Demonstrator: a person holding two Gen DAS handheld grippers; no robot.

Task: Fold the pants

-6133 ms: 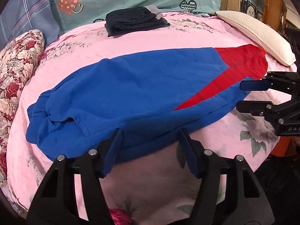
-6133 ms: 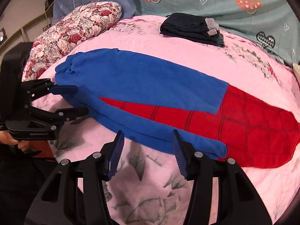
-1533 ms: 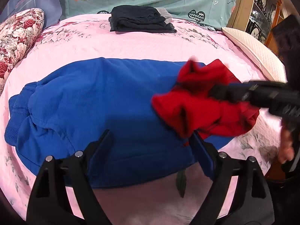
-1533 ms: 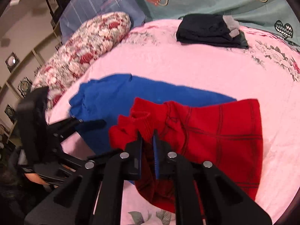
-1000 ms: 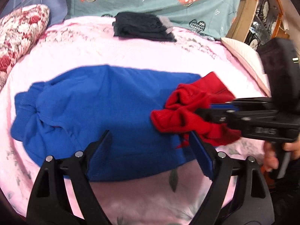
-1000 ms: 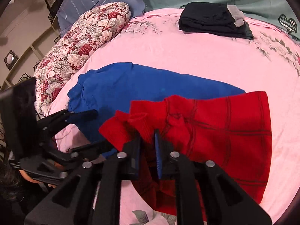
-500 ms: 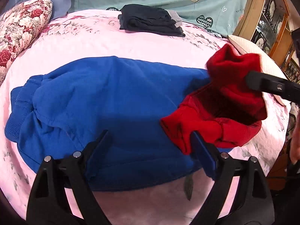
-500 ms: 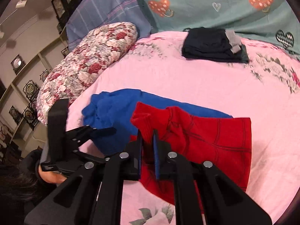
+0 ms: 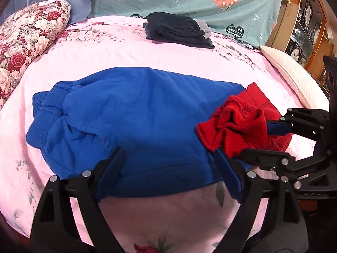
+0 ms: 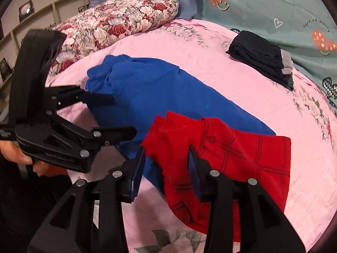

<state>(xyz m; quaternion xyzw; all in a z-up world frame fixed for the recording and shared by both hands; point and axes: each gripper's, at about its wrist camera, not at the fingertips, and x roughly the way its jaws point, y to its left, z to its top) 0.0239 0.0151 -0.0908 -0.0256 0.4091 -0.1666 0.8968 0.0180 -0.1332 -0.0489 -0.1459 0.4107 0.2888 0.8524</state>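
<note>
Since half a second ago the right gripper [image 9: 271,141] has parted its fingers and let go of the red cuff end [image 9: 236,126], which now lies bunched on the blue part of the pants [image 9: 134,113]; from the left wrist view, the left gripper [image 9: 168,172] hangs wide open over the pants' near edge, holding nothing, and the pants lie across the pink bed [image 9: 147,50], waistband to the left. From the right wrist view, the right gripper [image 10: 166,164] stands open with the red leg ends [image 10: 227,154] just beyond its fingers, folded partway over the blue; the left gripper [image 10: 118,116] shows open too. I judge the lengthwise fold half done: next, the rumpled red end wants regripping and drawing toward the waistband, flat
</note>
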